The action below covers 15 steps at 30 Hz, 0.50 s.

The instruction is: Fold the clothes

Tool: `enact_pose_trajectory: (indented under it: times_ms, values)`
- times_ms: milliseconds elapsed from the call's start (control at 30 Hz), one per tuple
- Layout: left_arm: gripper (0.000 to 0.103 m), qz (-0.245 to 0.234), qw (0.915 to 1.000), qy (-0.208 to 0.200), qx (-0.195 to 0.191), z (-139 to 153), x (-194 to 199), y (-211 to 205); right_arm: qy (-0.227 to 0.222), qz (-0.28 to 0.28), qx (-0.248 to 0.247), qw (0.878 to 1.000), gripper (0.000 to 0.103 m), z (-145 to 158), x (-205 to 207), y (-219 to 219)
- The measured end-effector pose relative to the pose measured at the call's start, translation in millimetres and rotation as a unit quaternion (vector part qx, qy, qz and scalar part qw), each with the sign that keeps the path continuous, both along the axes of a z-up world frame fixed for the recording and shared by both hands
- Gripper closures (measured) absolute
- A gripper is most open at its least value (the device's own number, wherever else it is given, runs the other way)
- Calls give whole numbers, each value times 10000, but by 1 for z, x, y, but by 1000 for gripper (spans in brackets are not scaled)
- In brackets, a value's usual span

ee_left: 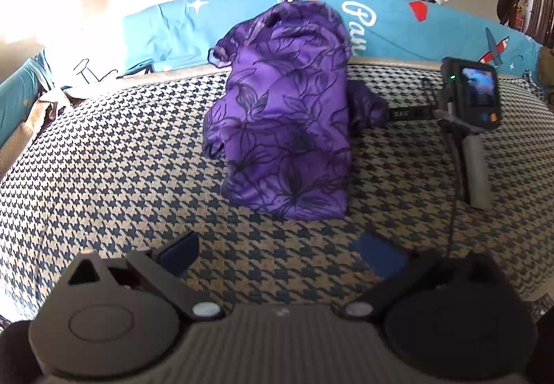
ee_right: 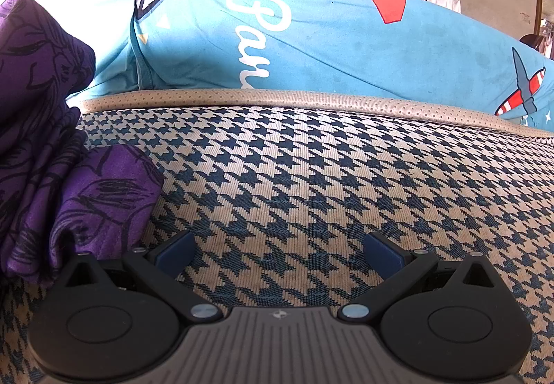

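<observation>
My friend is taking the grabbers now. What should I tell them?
Left hand-held gripper: open, holding nothing, hovering over the houndstooth cover just short of the purple floral garment.
Right hand-held gripper: open, empty, low over the cover, with the garment at its left.
The garment lies partly folded into a long bundle, one lumpy end sticking out on its right side.
A blue printed cushion sits behind.
Left to do: tuck in the loose end and finish the fold.

Purple garment (ee_right: 52,142) cut off left
</observation>
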<state>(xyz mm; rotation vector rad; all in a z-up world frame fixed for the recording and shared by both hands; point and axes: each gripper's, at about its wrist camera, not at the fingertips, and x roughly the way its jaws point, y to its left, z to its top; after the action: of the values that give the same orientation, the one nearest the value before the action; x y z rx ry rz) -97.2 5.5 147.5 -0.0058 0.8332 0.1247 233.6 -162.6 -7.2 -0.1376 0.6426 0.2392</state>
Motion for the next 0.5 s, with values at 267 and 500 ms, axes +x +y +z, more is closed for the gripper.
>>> enact_pose_trajectory:
  times_ms: [267,500]
  values:
    - [0,-45,10000,29,28,23,-17,-21,0,0,-1,10000,0,0,0,0]
    - [0,44,10000,16,-75,32,-21,-18,0,0,-1,10000,0,0,0,0]
